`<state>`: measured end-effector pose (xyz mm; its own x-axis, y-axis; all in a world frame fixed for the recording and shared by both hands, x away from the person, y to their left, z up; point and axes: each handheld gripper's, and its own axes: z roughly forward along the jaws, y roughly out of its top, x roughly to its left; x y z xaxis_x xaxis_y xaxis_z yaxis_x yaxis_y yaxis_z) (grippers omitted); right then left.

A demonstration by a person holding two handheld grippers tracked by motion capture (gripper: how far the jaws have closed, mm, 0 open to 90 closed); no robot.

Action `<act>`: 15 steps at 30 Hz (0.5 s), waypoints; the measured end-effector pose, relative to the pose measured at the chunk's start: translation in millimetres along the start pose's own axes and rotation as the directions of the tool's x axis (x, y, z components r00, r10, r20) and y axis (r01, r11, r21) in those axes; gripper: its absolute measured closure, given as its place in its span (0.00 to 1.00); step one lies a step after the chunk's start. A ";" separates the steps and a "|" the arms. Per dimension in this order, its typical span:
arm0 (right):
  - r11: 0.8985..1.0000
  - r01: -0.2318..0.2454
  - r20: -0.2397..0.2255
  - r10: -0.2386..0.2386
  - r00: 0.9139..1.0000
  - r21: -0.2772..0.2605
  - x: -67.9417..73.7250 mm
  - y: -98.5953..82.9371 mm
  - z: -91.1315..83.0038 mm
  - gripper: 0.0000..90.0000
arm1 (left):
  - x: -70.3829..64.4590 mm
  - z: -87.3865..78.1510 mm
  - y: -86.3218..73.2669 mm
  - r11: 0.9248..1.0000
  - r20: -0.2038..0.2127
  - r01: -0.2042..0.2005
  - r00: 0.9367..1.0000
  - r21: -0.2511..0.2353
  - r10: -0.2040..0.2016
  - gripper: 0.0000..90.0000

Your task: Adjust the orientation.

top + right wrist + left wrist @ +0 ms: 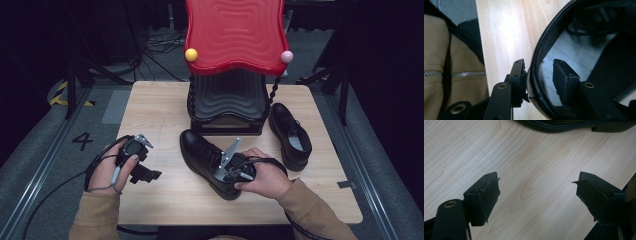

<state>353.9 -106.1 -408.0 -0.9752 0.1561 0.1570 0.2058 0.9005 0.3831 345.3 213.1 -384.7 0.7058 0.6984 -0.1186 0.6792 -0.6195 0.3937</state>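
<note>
Black dress shoe at centre of high view, heel toward lower edge. Right gripper straddles heel collar: one jaw outside, one inside opening, gap remaining on inner side, so not yet pinching. Risk: thin rim slips out if closed shallow; shoe tips when lifted by heel. Shoe interior: grey insole, nothing else. Left gripper spread wide over bare table, lower left of high view. Second shoe at right, empty. Red-topped shoe rack behind.

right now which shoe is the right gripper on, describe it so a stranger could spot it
Start at the red-topped stand at the far side of the wooden table. Two black leather shoes lie in front of it. It is the near shoe, closer to the person, with the right gripper straddling its heel rim; the other shoe lies untouched to the right.
</note>
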 end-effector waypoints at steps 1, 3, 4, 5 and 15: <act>1.000 0.007 -0.005 -0.007 1.000 0.015 0.2 0.6 2.4 0.71 | -0.1 0.5 0.1 1.000 0.000 -0.001 1.000 0.002 0.001 0.21; 0.998 0.013 -0.007 -0.012 1.000 0.055 1.1 2.1 8.4 0.75 | 0.0 0.7 0.1 1.000 0.000 0.000 1.000 0.003 0.000 0.21; 0.997 0.005 -0.016 -0.004 1.000 0.071 2.1 2.8 11.7 0.77 | 0.2 0.6 0.1 1.000 0.001 0.001 1.000 0.001 -0.001 0.21; 0.997 0.009 -0.021 -0.008 1.000 0.073 1.9 3.1 13.9 0.78 | 0.5 0.2 0.0 1.000 -0.001 -0.001 1.000 -0.001 0.001 0.21; 0.999 0.017 0.004 -0.017 1.000 0.041 12.7 5.2 11.2 0.90 | 1.2 -0.6 0.4 1.000 -0.001 -0.002 1.000 -0.002 0.002 0.21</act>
<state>341.7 -94.9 -414.2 -0.9789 0.1419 0.1470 0.1855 0.9189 0.3482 346.3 214.0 -384.1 0.7070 0.6974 -0.1172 0.6773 -0.6202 0.3957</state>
